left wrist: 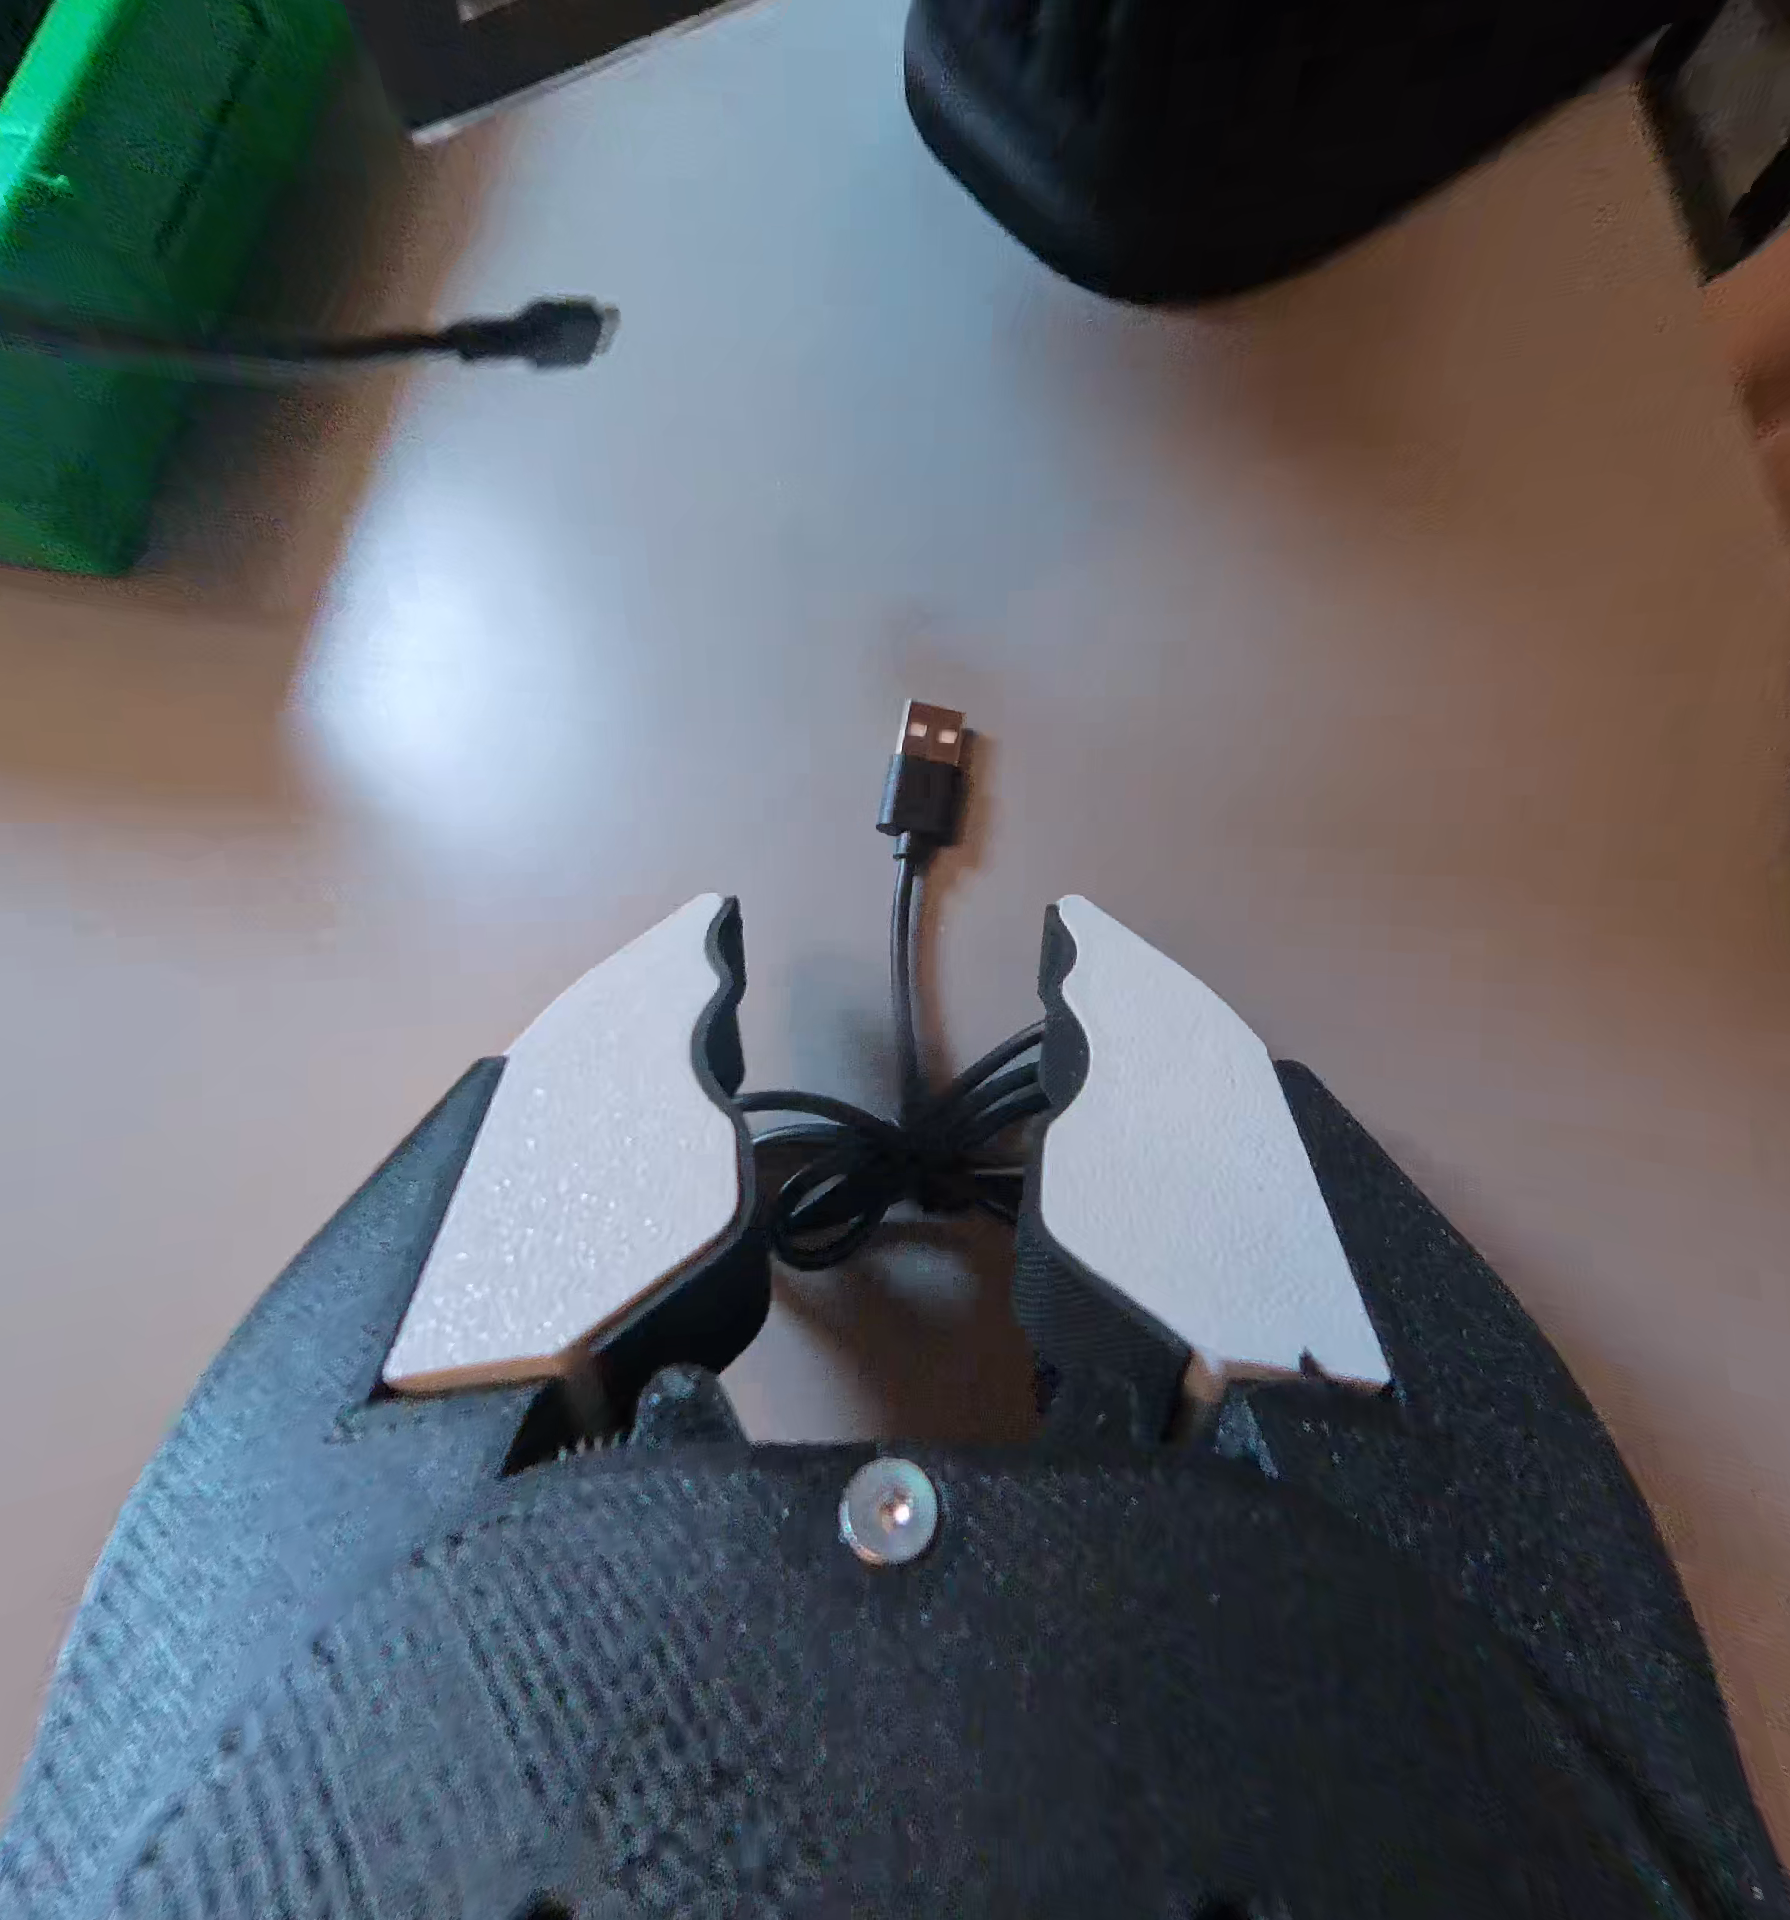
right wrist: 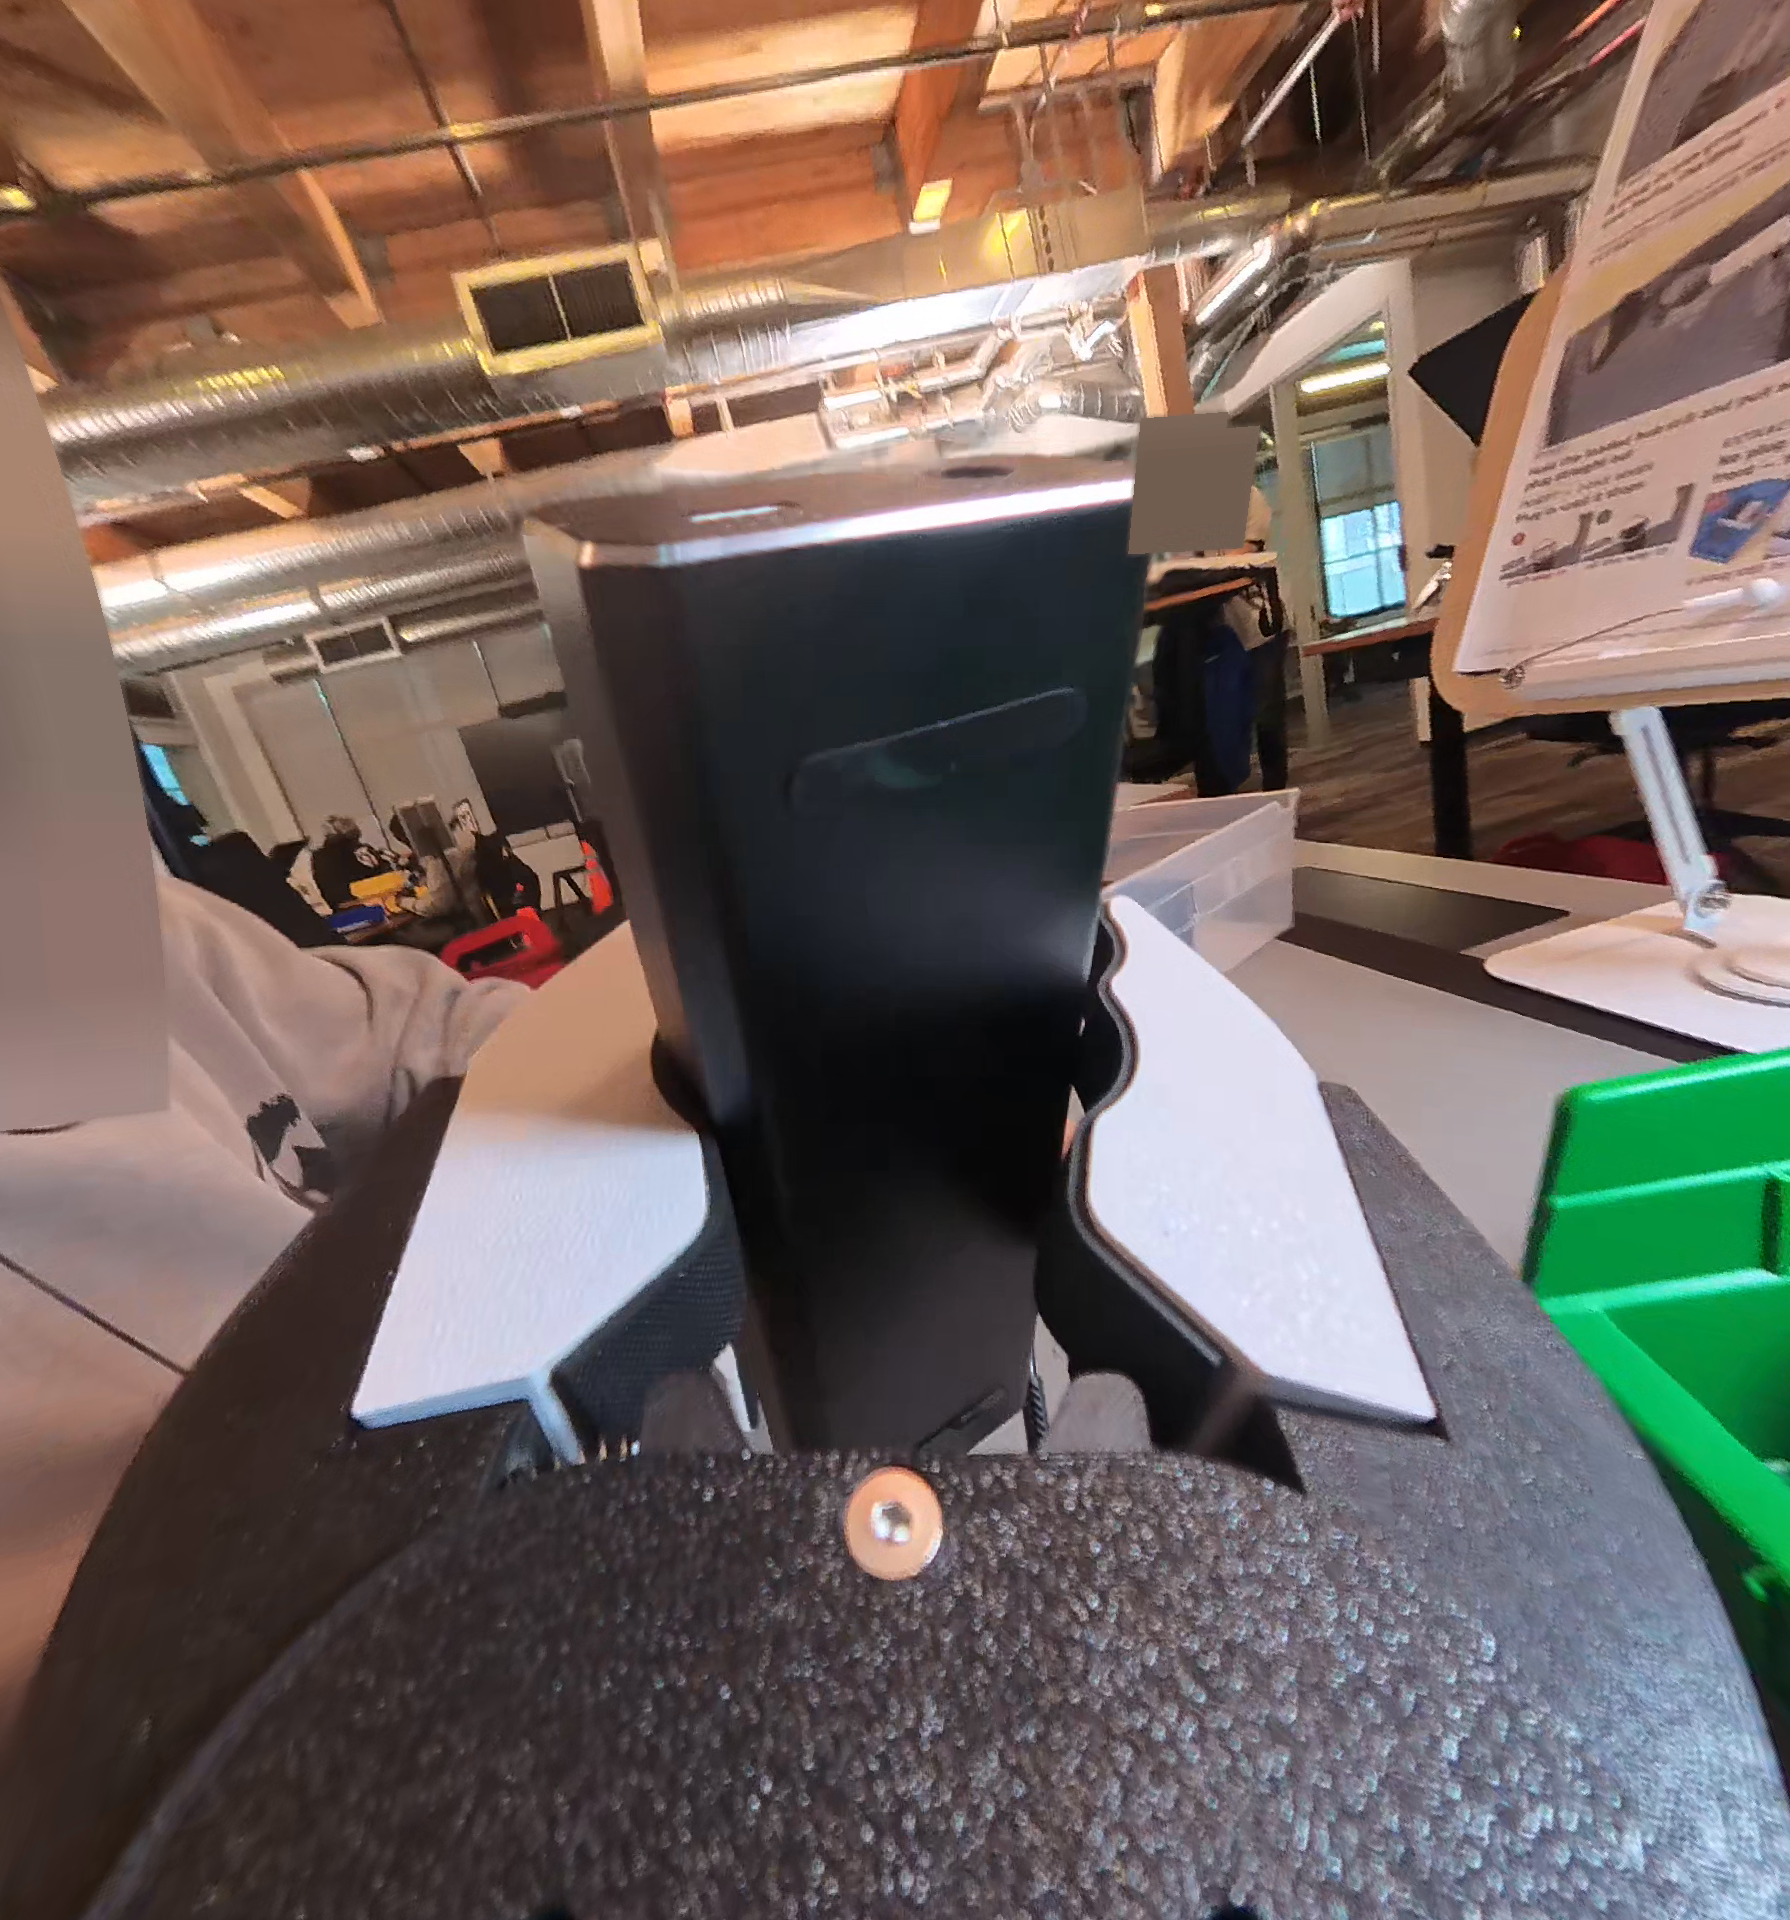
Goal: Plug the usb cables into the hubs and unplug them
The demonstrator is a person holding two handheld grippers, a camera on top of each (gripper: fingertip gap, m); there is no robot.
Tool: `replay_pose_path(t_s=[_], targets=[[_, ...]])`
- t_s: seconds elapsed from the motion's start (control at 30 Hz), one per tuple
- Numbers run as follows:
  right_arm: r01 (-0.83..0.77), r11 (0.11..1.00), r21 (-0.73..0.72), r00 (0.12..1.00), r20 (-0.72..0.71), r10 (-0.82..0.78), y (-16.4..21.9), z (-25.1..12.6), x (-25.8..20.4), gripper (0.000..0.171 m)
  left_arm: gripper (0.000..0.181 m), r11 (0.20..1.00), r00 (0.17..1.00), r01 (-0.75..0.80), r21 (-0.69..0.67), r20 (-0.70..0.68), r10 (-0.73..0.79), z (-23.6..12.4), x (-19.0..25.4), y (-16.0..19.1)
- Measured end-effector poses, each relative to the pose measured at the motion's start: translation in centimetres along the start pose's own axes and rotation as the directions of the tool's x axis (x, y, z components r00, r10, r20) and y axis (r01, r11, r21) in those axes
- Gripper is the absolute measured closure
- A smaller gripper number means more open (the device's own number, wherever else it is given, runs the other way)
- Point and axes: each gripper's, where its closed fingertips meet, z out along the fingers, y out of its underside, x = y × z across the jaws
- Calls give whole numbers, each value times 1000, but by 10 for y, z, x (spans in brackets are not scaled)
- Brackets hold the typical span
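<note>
In the left wrist view a black USB cable lies on the table, its USB-A plug pointing away and its tied bundle lying between my fingers. My left gripper is open above the cable, one jaw on each side, touching nothing that I can make out. A second black cable end sticks out at the upper left, blurred. In the right wrist view my right gripper is shut on a black USB hub with a metal top, held upright and lifted.
A green bin stands at the left in the left wrist view and at the lower right in the right wrist view. A black case lies ahead. A paper sheet on a white stand and a clear box stand to the right. Across from one pair of fingers to the other is roughly 20 cm.
</note>
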Motion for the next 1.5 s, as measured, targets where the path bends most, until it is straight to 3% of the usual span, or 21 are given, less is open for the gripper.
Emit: replay_pose_path(t_s=[0.2,0.37,0.5,0.57,0.67,0.77,0.87,0.97,1.2,1.33,1.5], targets=[[-2,1000,-1,1000,-27,2,-1,-2,6,101,136,986,993,-114,-120,-25,112,18,-3,-10],[-16,1000,24,998,-55,17,-6,-8,11,101,144,968,977,-208,-142,17,213,10,-11,-33],[-25,999,41,998,-64,27,-10,-11,17,101,140,949,975,-219,-227,-77,206,37,-5,-25],[-23,999,44,997,-69,26,-11,-15,17,101,166,965,979,-178,-193,-135,153,43,1,-25],[-17,999,45,998,-57,19,-12,-19,14,101,166,975,984,-155,-159,-109,138,35,-5,-19],[-46,997,58,999,10,45,-14,-18,7,101,166,999,984,13,46,-178,-5,13,4,-36],[-83,994,73,994,75,77,-13,-16,-1,101,166,951,963,142,276,-259,-69,-21,9,-65],[-105,991,77,989,114,96,-12,-13,-7,101,166,895,956,177,410,-289,-57,-46,12,-82],[-107,993,58,985,143,98,-6,-9,-15,101,166,876,958,185,444,-279,-61,-66,8,-89],[-120,992,50,981,157,111,-4,-9,-15,101,166,909,962,164,384,-268,-60,-84,0,-76],[-79,997,1,987,139,78,5,-5,-15,101,166,875,979,200,441,-128,-159,-134,-40,-70]])
